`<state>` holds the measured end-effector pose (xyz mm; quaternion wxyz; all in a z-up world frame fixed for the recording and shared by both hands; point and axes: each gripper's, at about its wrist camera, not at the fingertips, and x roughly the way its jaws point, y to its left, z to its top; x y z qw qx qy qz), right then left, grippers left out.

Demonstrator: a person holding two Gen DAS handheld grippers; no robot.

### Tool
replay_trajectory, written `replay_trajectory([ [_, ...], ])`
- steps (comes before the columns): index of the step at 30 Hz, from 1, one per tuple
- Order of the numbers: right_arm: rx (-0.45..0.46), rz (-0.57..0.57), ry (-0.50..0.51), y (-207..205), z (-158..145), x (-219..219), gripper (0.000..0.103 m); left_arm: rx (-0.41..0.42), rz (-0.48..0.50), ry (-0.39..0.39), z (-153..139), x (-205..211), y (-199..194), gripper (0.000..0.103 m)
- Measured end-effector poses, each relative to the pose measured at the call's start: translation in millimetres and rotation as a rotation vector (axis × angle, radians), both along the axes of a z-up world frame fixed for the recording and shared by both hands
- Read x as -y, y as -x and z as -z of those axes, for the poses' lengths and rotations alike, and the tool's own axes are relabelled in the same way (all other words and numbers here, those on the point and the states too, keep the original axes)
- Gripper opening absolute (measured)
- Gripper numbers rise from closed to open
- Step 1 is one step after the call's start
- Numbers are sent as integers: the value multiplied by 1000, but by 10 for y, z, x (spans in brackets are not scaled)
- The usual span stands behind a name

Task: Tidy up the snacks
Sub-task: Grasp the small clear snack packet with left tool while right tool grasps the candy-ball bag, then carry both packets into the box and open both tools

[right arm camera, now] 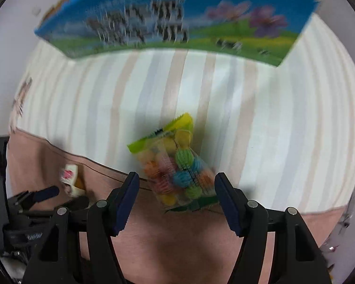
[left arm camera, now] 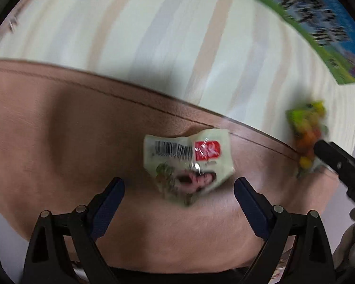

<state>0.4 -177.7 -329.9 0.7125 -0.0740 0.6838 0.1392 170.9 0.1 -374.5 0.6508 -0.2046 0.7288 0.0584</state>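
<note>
A small pale green snack packet (left arm camera: 188, 163) with a barcode and red label lies on the pink cloth, just ahead of my open left gripper (left arm camera: 179, 197), between its fingers but not touched. It also shows in the right wrist view (right arm camera: 69, 177). A clear bag of colourful candies (right arm camera: 176, 168) with a lime-green top lies across the pink border and striped cloth, between the open fingers of my right gripper (right arm camera: 177, 201). It also shows in the left wrist view (left arm camera: 306, 137), with a right gripper finger (left arm camera: 338, 161) beside it. Both views are motion-blurred.
A blue and green box (right arm camera: 175, 21) printed with cows and flowers stands at the far edge of the striped cloth (right arm camera: 153, 94); it also shows in the left wrist view (left arm camera: 319, 23). The pink cloth border (left arm camera: 59, 130) runs along the near side.
</note>
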Motion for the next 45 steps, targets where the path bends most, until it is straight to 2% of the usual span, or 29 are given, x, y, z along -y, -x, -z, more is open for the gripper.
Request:
replay_trajectory([
  [2,-17,-16,-17,-43,108,-7,75,-8,-29,-16,94,20,-29,95],
  [5,-27,-16,-31,-90,198,-8,75,19,-50,-37,72,56,-64,95],
  [8,-43,39,-65,-69,238,13,73,35,-43,-51,10,91,-94,77],
  [10,-89,99,-116,-60,293,45,70,35,-20,-56,-20,144,-120,60],
  [11,-121,139,-149,-31,334,78,69,39,-2,-59,-40,193,-137,57],
  [16,-246,279,-270,149,456,154,69,69,101,-91,-111,445,-245,57],
  [21,-235,372,-267,149,481,170,75,88,165,-101,-119,596,-266,57],
  [25,-200,363,-198,87,509,-28,76,89,185,-91,-79,608,-194,57],
  [28,-156,309,-131,124,479,-112,60,90,195,-84,-29,503,-210,57],
  [30,-140,251,-109,186,428,-146,56,91,201,-77,-37,471,-230,57],
  [34,-139,167,-52,336,367,-180,54,86,199,-51,-87,378,-274,58],
  [36,-149,156,-50,387,353,-171,54,85,177,0,-92,284,-291,62],
  [39,-183,235,-112,385,345,-85,59,76,131,74,-24,163,-267,63],
  [41,-204,286,-157,366,356,-33,69,63,103,115,-1,93,-260,63],
  [42,-207,306,-169,360,358,-30,71,56,90,133,9,62,-257,63],
  [45,-208,324,-169,328,374,-11,76,51,97,130,41,63,-250,63],
])
